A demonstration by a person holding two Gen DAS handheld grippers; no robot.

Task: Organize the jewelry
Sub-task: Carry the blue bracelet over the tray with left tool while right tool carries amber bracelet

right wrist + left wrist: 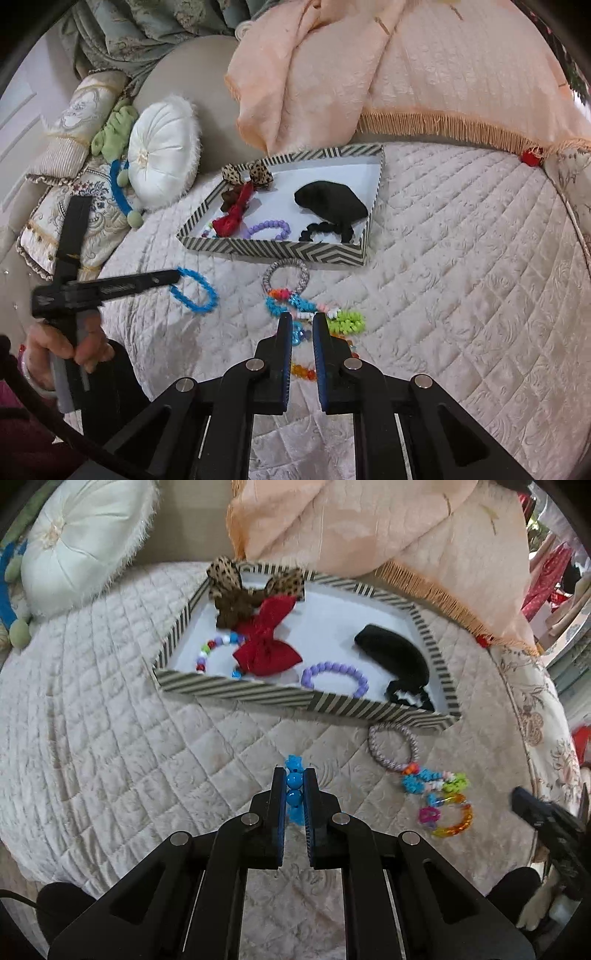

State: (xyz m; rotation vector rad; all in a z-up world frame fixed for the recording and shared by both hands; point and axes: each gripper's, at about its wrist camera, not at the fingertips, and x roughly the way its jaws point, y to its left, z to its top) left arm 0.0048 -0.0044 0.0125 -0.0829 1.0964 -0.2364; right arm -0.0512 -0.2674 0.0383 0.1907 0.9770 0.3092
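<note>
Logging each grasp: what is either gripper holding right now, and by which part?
The left gripper pinches the blue beaded bracelet by a short stretch of beads. The right gripper holds nothing.

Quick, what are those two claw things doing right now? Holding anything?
Left gripper: shut on the blue bracelet.
Right gripper: open, holding nothing, poised over the bead pile on the quilt.
</note>
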